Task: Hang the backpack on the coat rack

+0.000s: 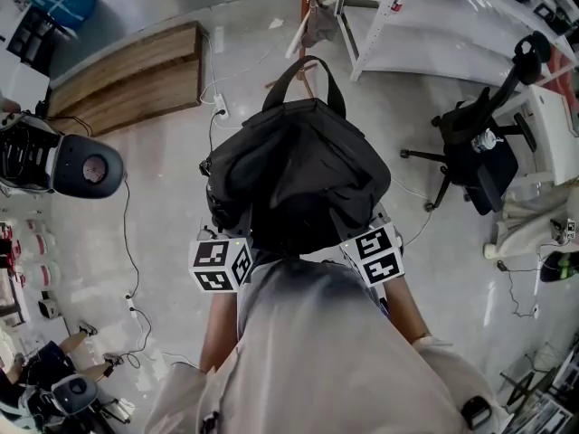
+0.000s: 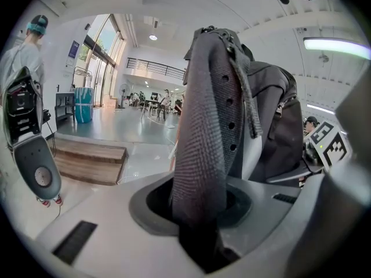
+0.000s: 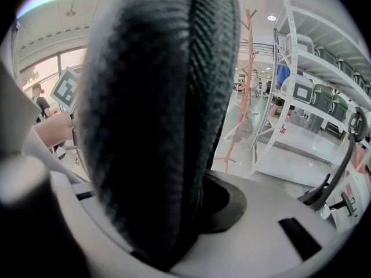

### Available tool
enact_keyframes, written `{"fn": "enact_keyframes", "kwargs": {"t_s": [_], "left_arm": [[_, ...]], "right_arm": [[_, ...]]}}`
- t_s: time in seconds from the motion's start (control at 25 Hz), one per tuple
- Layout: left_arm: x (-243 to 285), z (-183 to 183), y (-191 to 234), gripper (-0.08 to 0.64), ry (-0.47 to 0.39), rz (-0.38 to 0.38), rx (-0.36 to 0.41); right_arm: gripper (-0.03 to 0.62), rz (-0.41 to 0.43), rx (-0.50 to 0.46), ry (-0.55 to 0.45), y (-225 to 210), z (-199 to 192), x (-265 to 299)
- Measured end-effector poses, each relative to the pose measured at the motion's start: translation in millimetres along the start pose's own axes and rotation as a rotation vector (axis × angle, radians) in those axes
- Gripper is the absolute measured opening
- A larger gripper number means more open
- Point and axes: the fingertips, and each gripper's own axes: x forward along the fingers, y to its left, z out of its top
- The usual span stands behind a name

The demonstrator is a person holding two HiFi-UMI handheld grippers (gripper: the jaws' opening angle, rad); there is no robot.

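Note:
The black backpack [image 1: 298,174] hangs in front of me, held up off the floor, its top carry loop [image 1: 305,78] pointing toward the orange coat rack [image 1: 308,7] farther ahead. My left gripper [image 1: 226,259] is shut on a grey padded shoulder strap [image 2: 203,132], which runs up from between the jaws. My right gripper [image 1: 378,253] is shut on the other dark strap [image 3: 156,114], which fills most of the right gripper view. The coat rack's pole [image 3: 250,68] stands beyond that strap. Both sets of fingertips are hidden under the bag in the head view.
A low wooden platform [image 1: 136,75] lies at the left. White shelving [image 1: 452,25] stands right of the rack, and a black office chair [image 1: 475,147] sits further right. A black and grey device [image 1: 63,161] and floor cables [image 1: 131,242] are at the left. A person [image 2: 26,51] stands far left.

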Motion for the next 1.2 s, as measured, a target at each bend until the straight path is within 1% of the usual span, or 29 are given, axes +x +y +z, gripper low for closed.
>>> {"fn": "enact_keyframes", "kwargs": {"t_s": [0.2,0.44,0.72,1.2], "left_arm": [[12.3,19.3,35.4,0.100,-0.001,-0.013,0.010],[23.9,42.8,73.0,0.100,-0.018,-0.040,0.028],[31.7,62.3,100.8,0.100,-0.046,-0.058,0.037],[62.4,90.6,131.3,0.100,-0.063,-0.041,0.032]], "right_arm": [[0.124,-0.008,0.009,0.004,5.0,28.4,27.2],[0.124,-0.043,0.023,-0.011,11.5,63.5,53.6],[0.126,-0.066,0.020,-0.028,15.8,91.8,71.9],[0.126,-0.058,0.011,-0.039,-2.2,129.4,105.7]]}}
